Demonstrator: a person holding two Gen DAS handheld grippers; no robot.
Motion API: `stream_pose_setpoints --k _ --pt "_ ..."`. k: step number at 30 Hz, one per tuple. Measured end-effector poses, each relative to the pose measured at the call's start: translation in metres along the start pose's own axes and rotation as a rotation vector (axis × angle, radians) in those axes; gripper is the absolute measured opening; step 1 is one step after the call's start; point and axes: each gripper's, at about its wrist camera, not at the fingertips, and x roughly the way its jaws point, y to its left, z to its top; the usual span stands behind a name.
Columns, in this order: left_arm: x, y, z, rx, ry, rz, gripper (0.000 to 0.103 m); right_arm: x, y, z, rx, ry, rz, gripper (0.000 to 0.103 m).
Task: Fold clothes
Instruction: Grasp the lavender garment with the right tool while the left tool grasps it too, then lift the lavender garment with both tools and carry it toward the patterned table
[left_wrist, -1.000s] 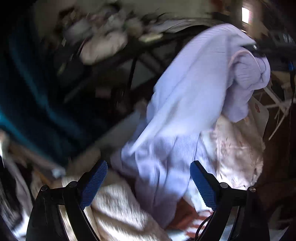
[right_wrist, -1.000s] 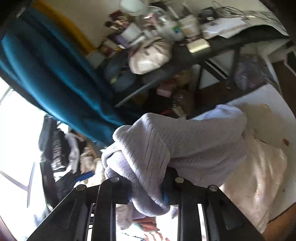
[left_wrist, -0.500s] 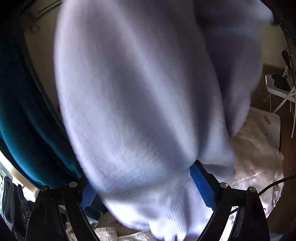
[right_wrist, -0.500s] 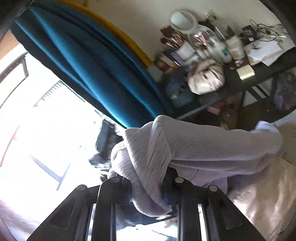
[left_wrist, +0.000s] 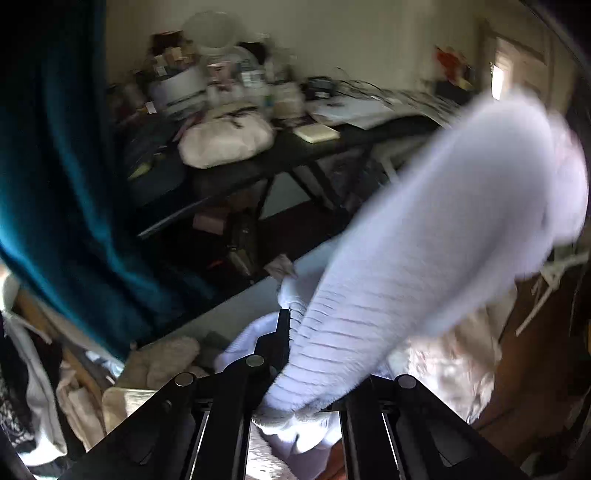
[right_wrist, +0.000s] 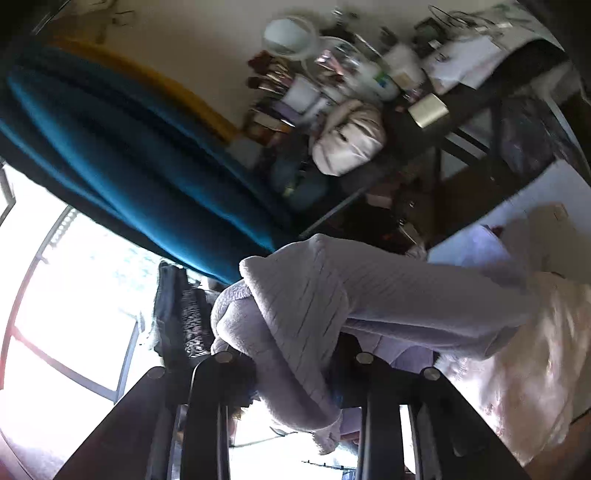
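A: Where is the purple sweater (left_wrist: 424, 258)?
B: Up in the air. The left claw (left_wrist: 295, 354) is pinched tight on one end.
A: And the right claw (right_wrist: 295, 373)?
B: It holds a bunched fold (its jaws are opening a little). A messy surface (left_wrist: 295, 155) stands far behind.

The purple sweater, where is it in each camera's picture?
Left wrist view: the purple sweater sweeps from the upper right down into the left gripper, which is shut on it.
Right wrist view: the sweater is bunched at lower centre, between the fingers of the right gripper, whose jaws are opening.
Shared landmark: the pale bag on the dark desk, beside the teal curtain.
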Motion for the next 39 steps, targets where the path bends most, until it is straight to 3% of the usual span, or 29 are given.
stream_pose_setpoints --k 6,11,15,19,25,28,31,35,39 --pt "-0.018 0.021 0.003 -0.065 -0.018 -0.004 0.004 0.017 -0.010 0.000 0.003 0.032 -0.049 0.036" --pt "-0.040 0.023 -0.011 -0.069 -0.030 0.009 0.004 0.025 0.002 -0.014 -0.216 0.090 -0.292 0.062" --pt "-0.040 0.047 -0.019 -0.156 -0.003 0.043 0.004 0.038 -0.007 -0.048 -0.382 0.239 -0.425 0.064" --pt "-0.034 0.066 -0.030 -0.198 0.026 0.097 0.004 0.048 -0.036 -0.090 -0.392 0.405 -0.450 0.064" --pt "-0.023 0.073 -0.049 -0.217 0.071 0.152 0.004 0.045 -0.075 -0.120 -0.309 0.456 -0.471 0.065" --pt "-0.021 0.074 -0.054 -0.217 0.084 0.158 0.004 0.035 -0.097 -0.110 -0.195 0.395 -0.467 0.078" --pt "-0.018 0.073 -0.055 -0.209 0.094 0.158 0.004 0.031 -0.114 -0.092 -0.067 0.304 -0.432 0.078" --pt "-0.018 0.072 -0.057 -0.200 0.096 0.161 0.004 0.041 -0.134 -0.075 0.032 0.255 -0.418 0.078" --pt "-0.016 0.077 -0.062 -0.221 0.098 0.153 0.004 0.050 -0.168 -0.072 0.257 0.210 -0.320 0.078"
